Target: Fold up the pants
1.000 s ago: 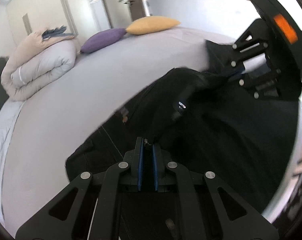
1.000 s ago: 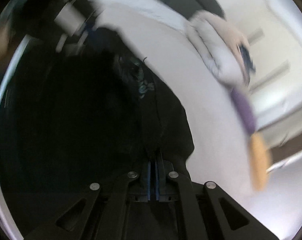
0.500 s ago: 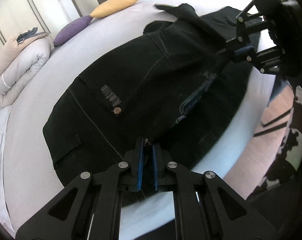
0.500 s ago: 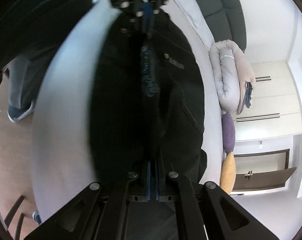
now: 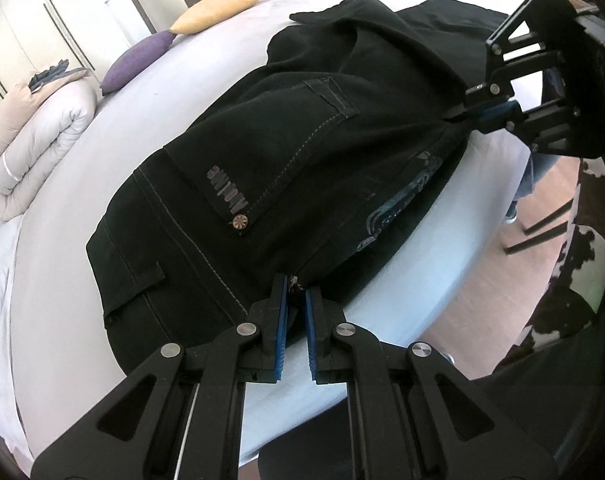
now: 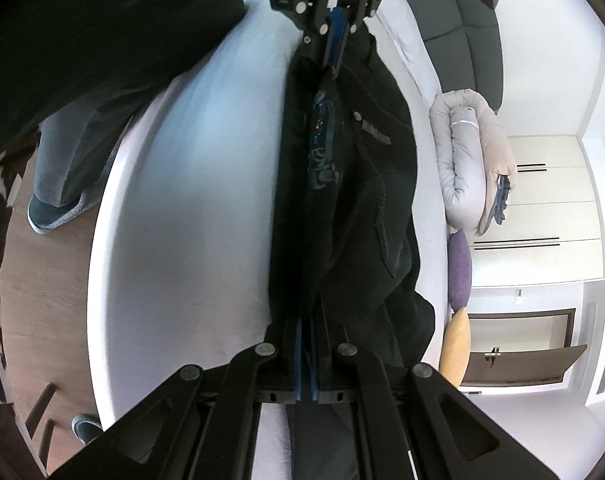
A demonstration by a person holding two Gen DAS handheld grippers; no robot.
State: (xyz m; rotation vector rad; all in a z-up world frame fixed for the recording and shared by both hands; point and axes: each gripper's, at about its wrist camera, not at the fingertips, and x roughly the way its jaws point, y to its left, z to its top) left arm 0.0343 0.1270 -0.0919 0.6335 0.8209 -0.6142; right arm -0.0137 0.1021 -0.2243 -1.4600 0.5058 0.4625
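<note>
Black denim pants lie on the white bed near its front edge, waistband and back pocket toward me, folded lengthwise. My left gripper is shut on the pants' near edge. My right gripper is shut on the same edge further along, at the right of the left wrist view. In the right wrist view the pants stretch taut between my right gripper at the bottom and my left gripper at the top.
The white bed ends close in front, with wooden floor beyond. A rolled duvet, a purple pillow and a yellow pillow lie at the far side. The person's legs and shoes stand beside the bed.
Both grippers have pulled the pants flatter and tauter toward the bed's front edge. The bunched fabric has spread out and now lies on the bed.
</note>
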